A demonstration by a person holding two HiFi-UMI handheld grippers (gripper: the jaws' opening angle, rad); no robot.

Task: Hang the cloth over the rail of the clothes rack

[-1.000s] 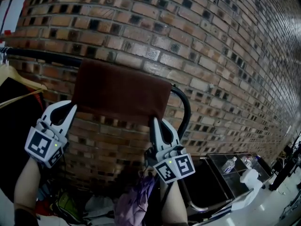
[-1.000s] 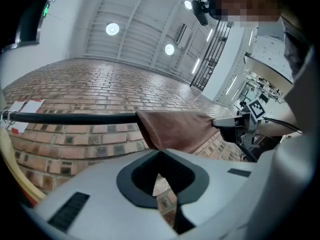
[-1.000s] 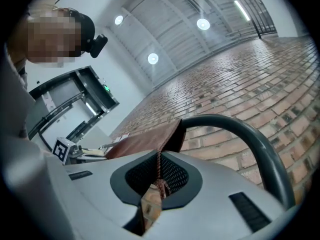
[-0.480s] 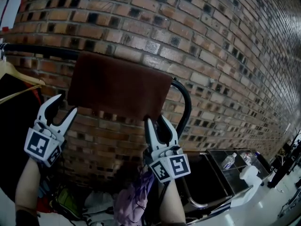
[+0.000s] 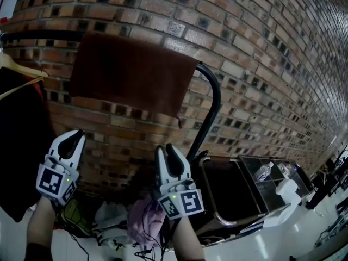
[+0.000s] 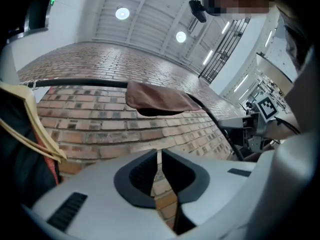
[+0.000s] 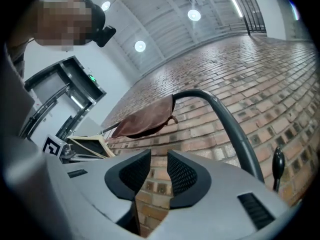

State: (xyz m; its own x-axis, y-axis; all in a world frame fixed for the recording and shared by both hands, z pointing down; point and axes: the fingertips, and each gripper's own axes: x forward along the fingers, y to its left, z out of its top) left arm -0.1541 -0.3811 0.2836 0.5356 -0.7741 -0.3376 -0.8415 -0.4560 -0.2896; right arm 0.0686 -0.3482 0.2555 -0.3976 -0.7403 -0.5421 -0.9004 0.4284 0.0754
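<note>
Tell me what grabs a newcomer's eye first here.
A brown cloth draped over the black rail, against a red brick wall, upper left in the head view. Below it hang the left claw, just closed to a slit, and the right claw, just opened, both empty.

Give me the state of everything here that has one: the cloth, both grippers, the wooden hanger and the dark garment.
cloth: draped over the rail, hanging free, held by neither gripper.
left gripper: jaws have just been closing, only a slit left, nothing between them.
right gripper: jaws have just been opening, apart, nothing between them.
wooden hanger: hung at the rail, left of the cloth.
dark garment: hanging under the hanger.
</note>
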